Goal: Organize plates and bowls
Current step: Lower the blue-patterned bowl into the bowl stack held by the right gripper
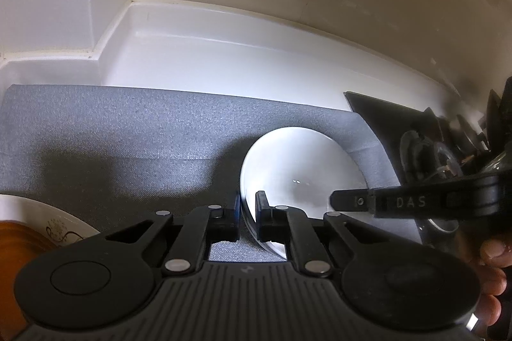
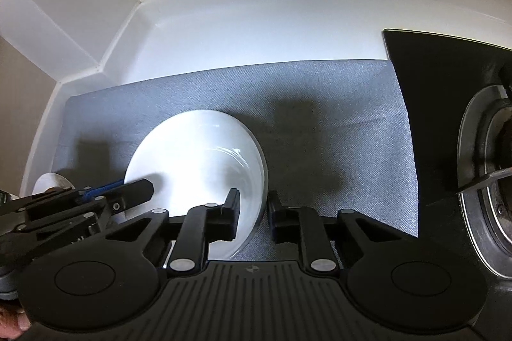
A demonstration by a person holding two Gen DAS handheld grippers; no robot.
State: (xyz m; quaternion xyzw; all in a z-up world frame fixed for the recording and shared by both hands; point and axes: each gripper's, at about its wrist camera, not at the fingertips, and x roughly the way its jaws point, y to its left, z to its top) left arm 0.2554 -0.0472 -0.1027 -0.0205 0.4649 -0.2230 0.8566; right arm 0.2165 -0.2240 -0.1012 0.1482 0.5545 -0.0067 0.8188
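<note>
Right hand-held gripper (image 2: 252, 213) straddles the white bowl's (image 2: 195, 161) rim, pads apart.

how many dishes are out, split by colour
white bowl: 1
patterned white plate: 1
brown plate: 1
total: 3

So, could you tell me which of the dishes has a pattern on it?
The plate at the left wrist view's lower-left edge: it carries a dark floral motif. The white bowl on the grey mat is plain.
</note>
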